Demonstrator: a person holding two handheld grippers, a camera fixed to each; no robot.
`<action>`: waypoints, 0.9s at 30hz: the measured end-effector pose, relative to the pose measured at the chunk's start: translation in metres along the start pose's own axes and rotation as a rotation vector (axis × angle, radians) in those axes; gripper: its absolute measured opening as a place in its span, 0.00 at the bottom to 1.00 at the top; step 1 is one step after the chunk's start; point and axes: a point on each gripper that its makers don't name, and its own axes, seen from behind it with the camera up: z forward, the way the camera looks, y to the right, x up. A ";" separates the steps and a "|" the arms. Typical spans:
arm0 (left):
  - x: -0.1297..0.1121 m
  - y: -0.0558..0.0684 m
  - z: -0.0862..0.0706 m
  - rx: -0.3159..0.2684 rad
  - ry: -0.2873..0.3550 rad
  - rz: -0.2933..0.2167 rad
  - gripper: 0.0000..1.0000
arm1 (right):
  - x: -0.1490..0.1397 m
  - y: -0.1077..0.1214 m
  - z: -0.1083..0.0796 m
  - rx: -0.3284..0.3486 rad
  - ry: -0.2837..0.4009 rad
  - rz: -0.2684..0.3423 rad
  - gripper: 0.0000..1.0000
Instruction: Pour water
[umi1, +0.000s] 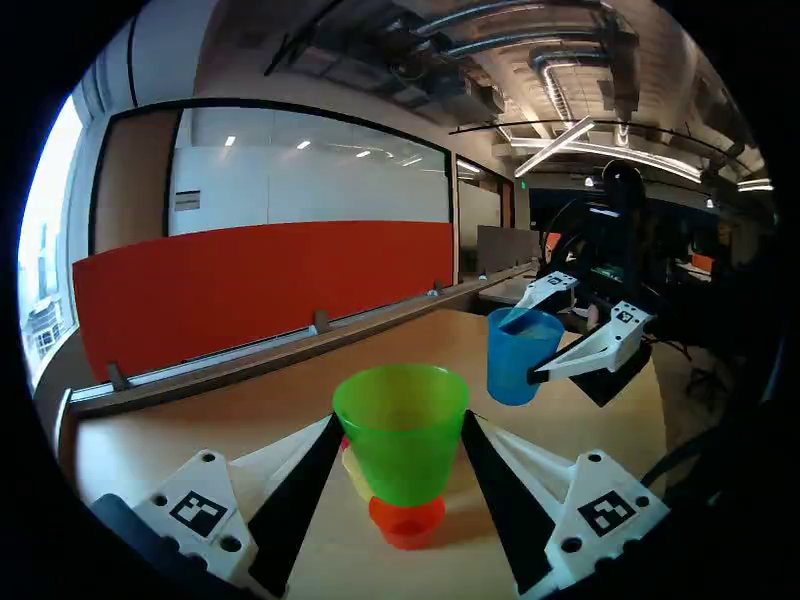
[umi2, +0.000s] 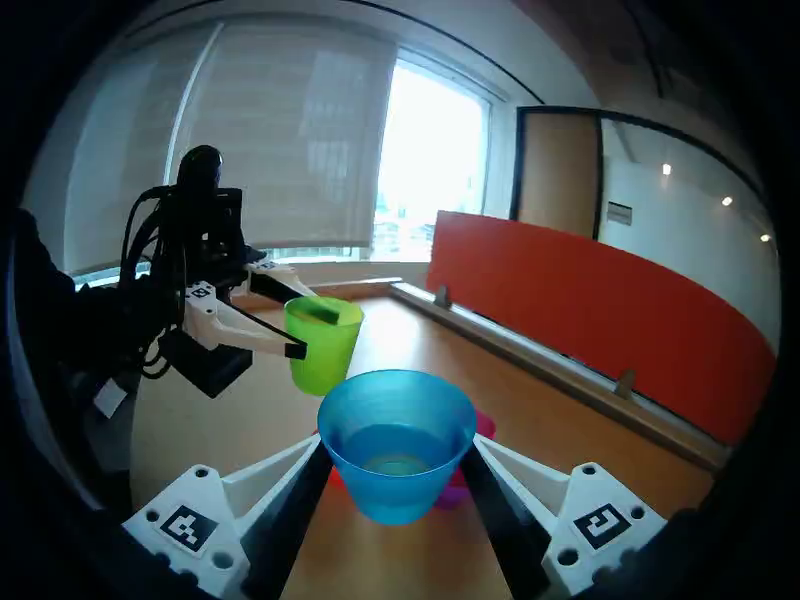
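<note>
Two cups are held above the worktop. Left tongs are clenched on the upright green cup, between their fingers. Right tongs grasp the blue cup, with water low inside it. An orange cup sits beneath the green one.

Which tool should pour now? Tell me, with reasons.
The right tool, I think: its blue cup has water in the bottom. The left tool grips the green cup upright, which looks ready to receive.
</note>
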 end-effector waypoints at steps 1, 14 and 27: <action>-0.001 0.001 0.000 -0.002 0.000 -0.002 0.85 | 0.002 -0.001 0.000 0.003 0.005 0.000 0.87; -0.004 0.011 -0.002 -0.016 -0.001 -0.011 0.86 | 0.021 -0.002 0.002 0.009 0.071 0.011 0.87; -0.002 0.015 -0.004 -0.024 0.006 -0.017 0.86 | 0.039 -0.008 0.008 0.010 0.157 0.009 0.88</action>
